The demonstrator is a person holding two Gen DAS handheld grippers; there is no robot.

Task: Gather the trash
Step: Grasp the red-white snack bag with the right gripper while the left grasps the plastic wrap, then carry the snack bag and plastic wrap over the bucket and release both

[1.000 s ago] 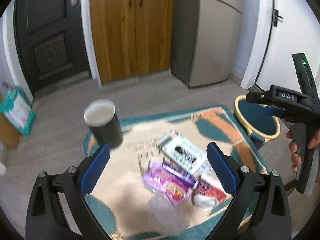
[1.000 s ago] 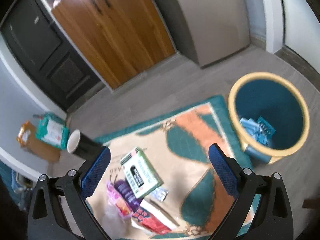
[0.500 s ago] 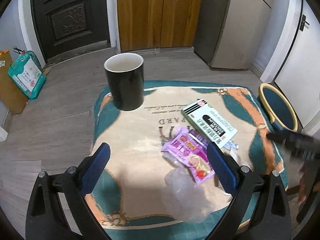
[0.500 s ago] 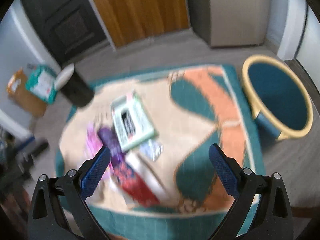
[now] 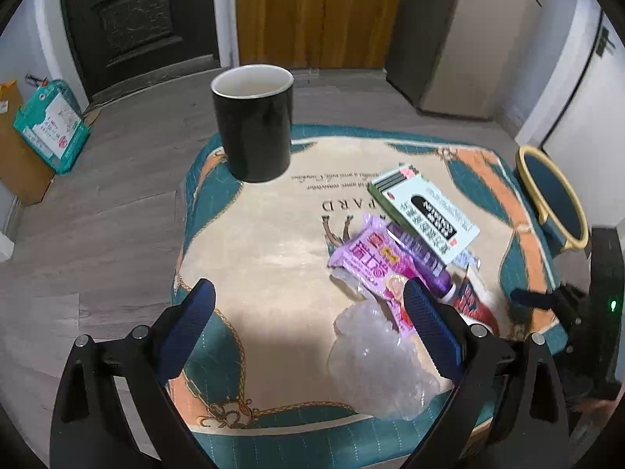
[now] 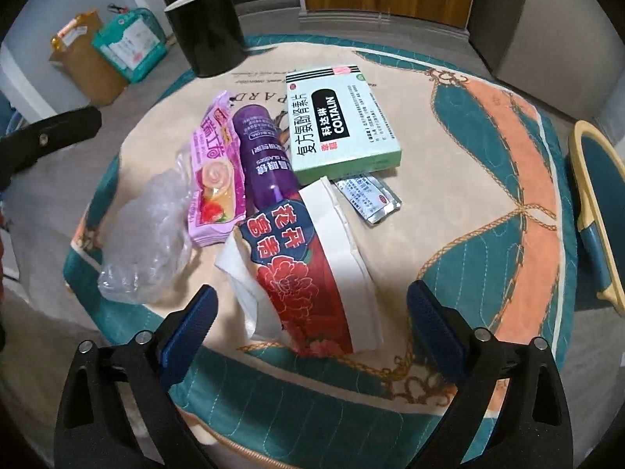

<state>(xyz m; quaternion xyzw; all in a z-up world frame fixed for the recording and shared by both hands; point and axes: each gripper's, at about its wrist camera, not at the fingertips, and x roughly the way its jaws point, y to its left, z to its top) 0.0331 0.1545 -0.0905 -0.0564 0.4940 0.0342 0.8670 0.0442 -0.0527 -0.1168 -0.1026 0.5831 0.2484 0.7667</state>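
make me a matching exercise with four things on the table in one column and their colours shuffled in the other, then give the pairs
Things:
1. mug
2. medicine box
3. bottle
4. crumpled plastic bag

Colours:
A. purple
B. clear
C. black outside, white inside
D. pale green with a black label

Pairs: 1-C, 2-D, 3-A, 4-B

On the patterned cloth: 1 black cylindrical mug (image 6: 207,27), 1 green cardboard medicine box (image 6: 340,117), 1 pink snack wrapper (image 6: 213,172), 1 purple plastic bottle (image 6: 263,156), 1 red-and-white paper packet (image 6: 308,269), 1 silver foil sachet (image 6: 369,199), 1 crumpled clear plastic bag (image 6: 144,234); beside it, 1 yellow-rimmed blue bin (image 6: 597,211).
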